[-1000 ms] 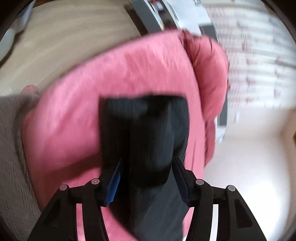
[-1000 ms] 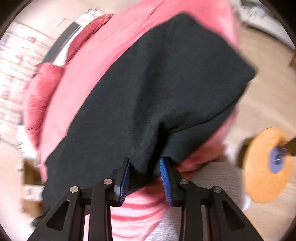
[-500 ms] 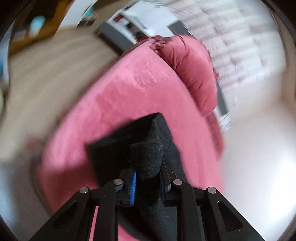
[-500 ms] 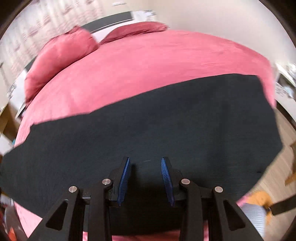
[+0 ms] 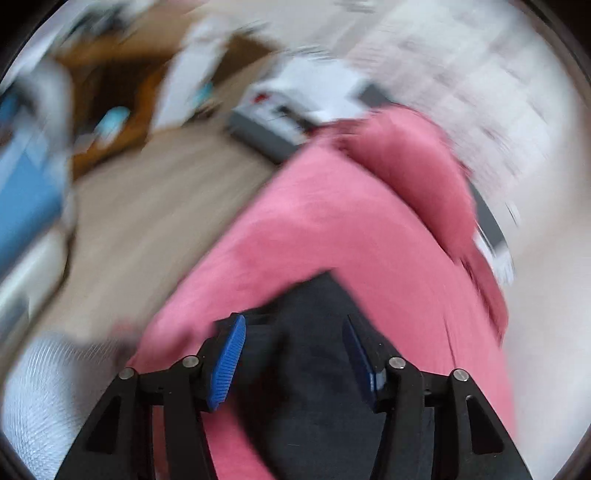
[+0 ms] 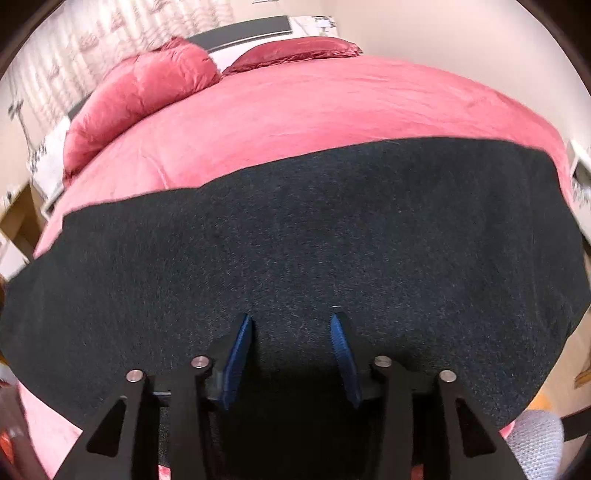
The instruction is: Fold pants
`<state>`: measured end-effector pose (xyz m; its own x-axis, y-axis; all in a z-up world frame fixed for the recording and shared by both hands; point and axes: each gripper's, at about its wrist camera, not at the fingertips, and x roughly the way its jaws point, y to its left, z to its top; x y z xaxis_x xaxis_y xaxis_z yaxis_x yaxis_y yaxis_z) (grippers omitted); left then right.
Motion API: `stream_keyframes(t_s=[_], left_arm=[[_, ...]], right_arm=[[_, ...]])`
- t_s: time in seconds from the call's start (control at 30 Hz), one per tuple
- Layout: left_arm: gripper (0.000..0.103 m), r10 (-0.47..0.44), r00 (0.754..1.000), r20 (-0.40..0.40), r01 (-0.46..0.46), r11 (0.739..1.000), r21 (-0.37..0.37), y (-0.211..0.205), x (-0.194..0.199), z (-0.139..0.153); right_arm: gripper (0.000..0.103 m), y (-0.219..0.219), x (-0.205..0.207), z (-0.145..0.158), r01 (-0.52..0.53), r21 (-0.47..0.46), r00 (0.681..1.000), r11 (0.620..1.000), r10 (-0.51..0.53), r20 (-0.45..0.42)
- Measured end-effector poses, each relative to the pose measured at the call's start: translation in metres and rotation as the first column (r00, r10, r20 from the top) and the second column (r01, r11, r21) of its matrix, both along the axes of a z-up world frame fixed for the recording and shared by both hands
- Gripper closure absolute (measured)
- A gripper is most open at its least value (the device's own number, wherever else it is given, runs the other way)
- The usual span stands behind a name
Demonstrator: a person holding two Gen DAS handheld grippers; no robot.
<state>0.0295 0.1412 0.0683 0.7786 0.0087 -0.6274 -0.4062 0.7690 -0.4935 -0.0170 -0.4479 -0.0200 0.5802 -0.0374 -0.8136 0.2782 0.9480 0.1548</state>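
Left gripper (image 5: 293, 345): jaws apart and opening, blue pads spread wide, dark cloth lying below and between them but not pinched by either pad. Pointed downward over the near end of the black pants (image 5: 314, 373), close to one narrow end of the garment. Heavily smeared picture on this side (motion blur across nearly everything), so no fine detail of the cloth edge readable.

Right gripper (image 6: 291, 328): jaws apart and opening too, pads standing clear on either side of a patch of flat black fabric, nothing clamped. Aimed steeply down at the near edge of the pants (image 6: 295, 240).

Pants spread flat across the pink bedspread (image 6: 314, 110), seen from the right wrist as one broad dark band running side to side, far edge straight, right end dropping off toward the side of the bed. No folds or bunching visible in that band.

Beyond the pants, bare pink cover up to two pillows: a puffy pink pillow (image 6: 140, 99) at the far left, a darker red pillow (image 6: 295, 51) just beside it toward the middle. Dark headboard strip (image 6: 243, 33) behind both.

From the left wrist: wood floor (image 5: 147, 206) beside the bed, blurred furniture beyond (not identifiable). Light knitted sleeve (image 5: 40, 398) at the lower left edge.
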Motion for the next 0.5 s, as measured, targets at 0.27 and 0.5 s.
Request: stream_keyframes(t_s=[0.27, 0.5], left_arm=[[0.033, -0.537, 0.815, -0.22, 0.569, 0.813, 0.125, -0.16, 0.076, -0.048], [0.01, -0.624, 0.747, -0.23, 0.656, 0.634, 0.41, -0.2, 0.05, -0.091]], right_arm=[[0.053, 0.026, 0.026, 0.045, -0.077, 0.036, 0.995, 0.996, 0.074, 0.069], [0.053, 0.083, 0.116, 0.095, -0.455, 0.111, 0.888, 0.884, 0.44, 0.131]])
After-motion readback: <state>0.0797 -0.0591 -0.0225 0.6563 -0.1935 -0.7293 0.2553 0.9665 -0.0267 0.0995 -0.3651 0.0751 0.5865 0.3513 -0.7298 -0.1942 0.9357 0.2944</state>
